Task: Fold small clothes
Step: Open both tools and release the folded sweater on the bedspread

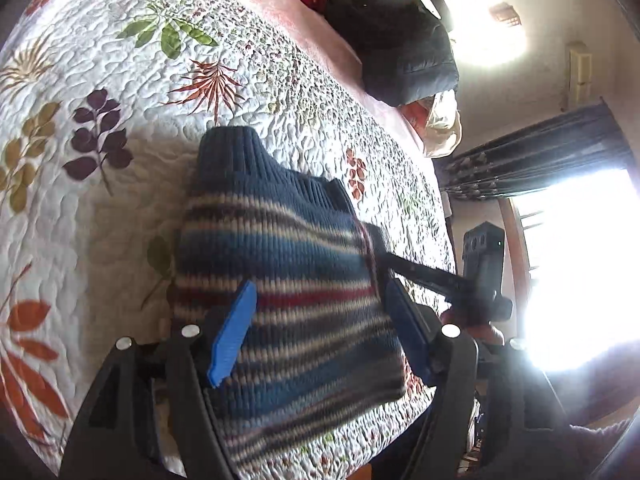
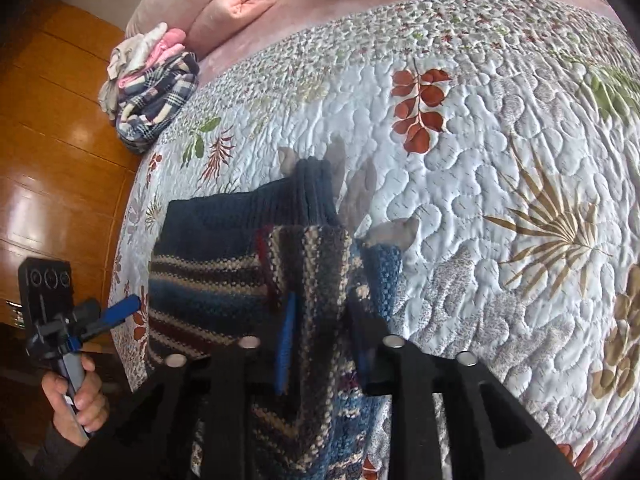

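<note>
lying on the leaf-print quilt ahead of both tongs, the striped knit sweater was already a compact bundle, its dark blue ribbed hem at the far end. the left gripper hung over the near end with its blue pads spread wide and nothing between them, released and straddling the bundle's width, probably to steady or press it. the right gripper was clenched on a raised fold of the striped knit, the cloth bunched between its fingers, so that layer could, i judged, be carried across the rest. to the left of the right tongs the other tool showed, gripped by a hand beside the bed. far beyond the right tongs, a pile of folded clothes sat near the quilt's edge, apart from the working spot.
</note>
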Tool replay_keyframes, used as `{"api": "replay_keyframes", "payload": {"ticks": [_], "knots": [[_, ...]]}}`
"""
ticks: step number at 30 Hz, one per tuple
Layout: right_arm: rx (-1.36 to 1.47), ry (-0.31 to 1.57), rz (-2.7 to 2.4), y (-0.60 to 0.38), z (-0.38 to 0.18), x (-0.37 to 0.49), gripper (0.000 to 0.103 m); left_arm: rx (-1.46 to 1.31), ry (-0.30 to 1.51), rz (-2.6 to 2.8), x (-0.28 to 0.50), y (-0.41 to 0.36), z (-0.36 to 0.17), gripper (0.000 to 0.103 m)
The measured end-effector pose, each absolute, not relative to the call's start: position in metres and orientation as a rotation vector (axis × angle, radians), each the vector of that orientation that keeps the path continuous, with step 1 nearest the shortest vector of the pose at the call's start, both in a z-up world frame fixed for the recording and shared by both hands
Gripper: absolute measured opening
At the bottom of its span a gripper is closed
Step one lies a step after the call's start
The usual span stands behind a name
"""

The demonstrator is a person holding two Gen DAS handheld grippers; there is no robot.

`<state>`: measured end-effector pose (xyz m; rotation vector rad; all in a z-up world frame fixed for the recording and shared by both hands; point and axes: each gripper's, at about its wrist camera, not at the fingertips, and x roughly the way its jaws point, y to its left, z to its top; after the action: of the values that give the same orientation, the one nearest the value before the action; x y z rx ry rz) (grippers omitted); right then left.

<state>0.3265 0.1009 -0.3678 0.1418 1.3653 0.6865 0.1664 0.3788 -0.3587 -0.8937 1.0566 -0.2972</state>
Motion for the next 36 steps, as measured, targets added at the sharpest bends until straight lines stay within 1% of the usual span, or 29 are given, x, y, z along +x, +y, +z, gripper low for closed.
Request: {"api": "replay_keyframes", "payload": {"ticks": [1, 2, 3, 6, 8, 10, 11, 13, 15, 16, 18, 19, 20, 22, 24, 26, 28, 31, 33, 34, 36], "knots": [[0.096, 1.369, 0.658, 0.102, -0.377, 0.329, 0.017, -0.859, 1.109, -0.286, 0.175, 0.377, -0.370, 0.065], [0.110, 1.393, 0.628, 0.099, -0.389, 0.333, 0.025, -0.820, 1.151, -0.279, 0.184, 0.370, -0.380, 0.061], [0.150, 1.408, 0.613, 0.092, -0.393, 0.336, 0.030, -0.788, 1.168, -0.265, 0.189, 0.365, -0.387, 0.061], [0.153, 1.372, 0.637, 0.087, -0.370, 0.328, 0.030, -0.729, 1.180, -0.262, 0.194, 0.359, -0.373, 0.063], [0.101, 1.303, 0.677, 0.084, -0.341, 0.308, 0.030, -0.706, 1.124, -0.299, 0.177, 0.361, -0.356, 0.063], [0.030, 1.276, 0.754, 0.087, -0.322, 0.281, 0.030, -0.709, 1.096, -0.370, 0.152, 0.359, -0.341, 0.063], [-0.013, 1.286, 0.787, 0.090, -0.321, 0.269, 0.029, -0.707, 1.105, -0.392, 0.145, 0.355, -0.341, 0.063], [-0.110, 1.333, 0.824, 0.099, -0.335, 0.250, 0.026, -0.676, 1.167, -0.383, 0.142, 0.341, -0.356, 0.063], [-0.266, 1.314, 0.776, 0.103, -0.357, 0.241, 0.012, -0.665, 1.225, -0.336, 0.145, 0.336, -0.383, 0.061], [-0.295, 1.307, 0.755, 0.100, -0.365, 0.244, 0.012, -0.672, 1.228, -0.326, 0.144, 0.336, -0.391, 0.060], [-0.194, 1.357, 0.751, 0.088, -0.365, 0.252, 0.012, -0.688, 1.224, -0.307, 0.146, 0.336, -0.391, 0.061], [-0.199, 1.345, 0.745, 0.088, -0.357, 0.251, 0.012, -0.679, 1.221, -0.301, 0.146, 0.335, -0.385, 0.061], [-0.218, 1.313, 0.746, 0.088, -0.344, 0.246, 0.014, -0.679, 1.201, -0.313, 0.142, 0.335, -0.374, 0.062], [-0.241, 1.257, 0.786, 0.091, -0.320, 0.229, 0.014, -0.686, 1.139, -0.365, 0.129, 0.337, -0.352, 0.064], [-0.261, 1.245, 0.837, 0.095, -0.312, 0.211, 0.014, -0.690, 1.112, -0.377, 0.112, 0.337, -0.343, 0.067], [-0.310, 1.283, 0.841, 0.101, -0.328, 0.203, 0.014, -0.704, 1.144, -0.352, 0.099, 0.337, -0.354, 0.067], [-0.357, 1.310, 0.800, 0.096, -0.353, 0.202, 0.011, -0.728, 1.184, -0.323, 0.095, 0.336, -0.375, 0.065], [-0.267, 1.348, 0.777, 0.080, -0.358, 0.210, 0.011, -0.764, 1.183, -0.315, 0.092, 0.334, -0.378, 0.065], [-0.244, 1.327, 0.769, 0.075, -0.340, 0.207, 0.011, -0.778, 1.145, -0.346, 0.086, 0.334, -0.360, 0.072], [-0.236, 1.304, 0.774, 0.073, -0.328, 0.202, 0.010, -0.779, 1.115, -0.360, 0.079, 0.335, -0.350, 0.073], [-0.208, 1.284, 0.793, 0.071, -0.314, 0.192, 0.010, -0.766, 1.077, -0.358, 0.064, 0.336, -0.340, 0.080]]}}
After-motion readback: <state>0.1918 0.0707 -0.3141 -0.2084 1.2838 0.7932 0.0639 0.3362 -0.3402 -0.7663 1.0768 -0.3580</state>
